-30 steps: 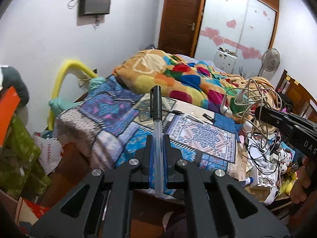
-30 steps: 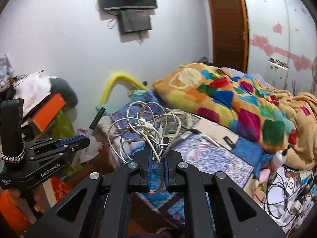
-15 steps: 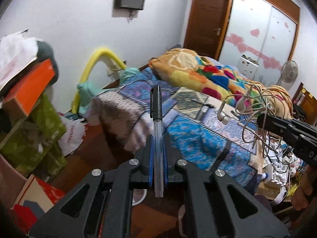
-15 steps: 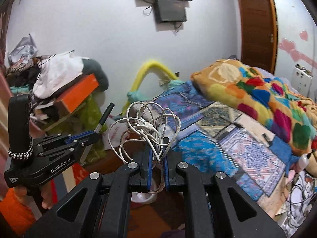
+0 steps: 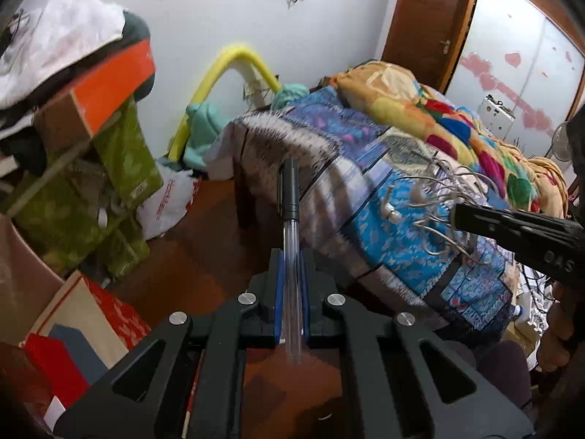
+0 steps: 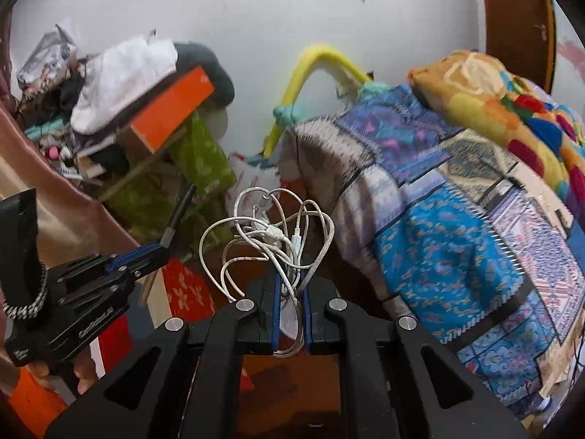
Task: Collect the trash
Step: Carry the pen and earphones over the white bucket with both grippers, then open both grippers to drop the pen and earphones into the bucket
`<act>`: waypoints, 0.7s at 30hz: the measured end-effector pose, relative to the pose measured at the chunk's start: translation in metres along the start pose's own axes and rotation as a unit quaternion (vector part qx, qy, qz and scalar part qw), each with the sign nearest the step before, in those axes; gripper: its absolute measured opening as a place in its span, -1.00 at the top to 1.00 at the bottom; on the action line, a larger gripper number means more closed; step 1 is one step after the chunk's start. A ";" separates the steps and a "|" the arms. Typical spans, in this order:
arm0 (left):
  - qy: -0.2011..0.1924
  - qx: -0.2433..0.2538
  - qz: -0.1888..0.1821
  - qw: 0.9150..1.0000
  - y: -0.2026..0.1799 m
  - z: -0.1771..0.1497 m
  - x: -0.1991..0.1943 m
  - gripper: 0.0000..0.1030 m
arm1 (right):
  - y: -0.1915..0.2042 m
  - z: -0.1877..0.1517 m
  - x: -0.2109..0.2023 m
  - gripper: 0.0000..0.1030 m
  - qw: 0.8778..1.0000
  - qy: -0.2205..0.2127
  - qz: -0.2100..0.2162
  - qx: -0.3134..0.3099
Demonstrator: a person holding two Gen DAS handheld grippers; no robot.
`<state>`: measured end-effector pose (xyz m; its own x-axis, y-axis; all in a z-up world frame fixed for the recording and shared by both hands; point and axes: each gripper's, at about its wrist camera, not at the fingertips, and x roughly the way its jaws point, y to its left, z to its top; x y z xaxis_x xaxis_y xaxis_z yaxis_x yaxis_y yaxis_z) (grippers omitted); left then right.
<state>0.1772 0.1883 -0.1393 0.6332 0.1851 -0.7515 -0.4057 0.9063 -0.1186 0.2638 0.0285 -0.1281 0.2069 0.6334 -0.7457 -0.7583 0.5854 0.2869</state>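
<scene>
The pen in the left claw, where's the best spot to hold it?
About where it is held now: the left claw pinches the pen across its clear, straight barrel, coming from the open end. The black cap sticks out in front, so the smooth, thin tube probably sits steady between the flat pads.

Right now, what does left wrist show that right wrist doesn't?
Left wrist only: the wardrobe doors with pink hearts, the wooden door, and the right tongs seen from the side.

Right wrist only: the left tongs from the side, in the person's hand.

Both: pen clamped in the left tongs, white cable bundle clamped in the right, the bed's patchwork cover, the orange box, the yellow tube.
</scene>
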 end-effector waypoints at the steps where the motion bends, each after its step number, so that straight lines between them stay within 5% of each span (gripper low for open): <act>1: 0.003 0.000 0.001 1.000 0.002 -0.003 0.005 0.86 | 0.003 0.000 0.010 0.83 1.000 0.012 0.001 -0.003; 9: 0.045 -0.010 0.014 0.999 0.012 -0.014 0.050 0.86 | 0.011 0.007 0.077 0.83 0.996 0.090 0.021 -0.013; 18: 0.081 -0.031 0.016 0.996 0.016 -0.013 0.090 0.86 | 0.010 0.025 0.125 0.76 0.991 0.133 0.010 -0.034; 21: 0.091 -0.038 0.019 0.995 0.018 -0.011 0.102 0.86 | 0.005 0.033 0.139 0.35 0.989 0.144 0.007 -0.035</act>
<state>0.2274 0.2197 -0.2250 0.4898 0.1399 -0.8605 -0.4795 0.8676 -0.1318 0.3089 0.1361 -0.2108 0.0193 0.4649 -0.8851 -0.8023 0.5354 0.2637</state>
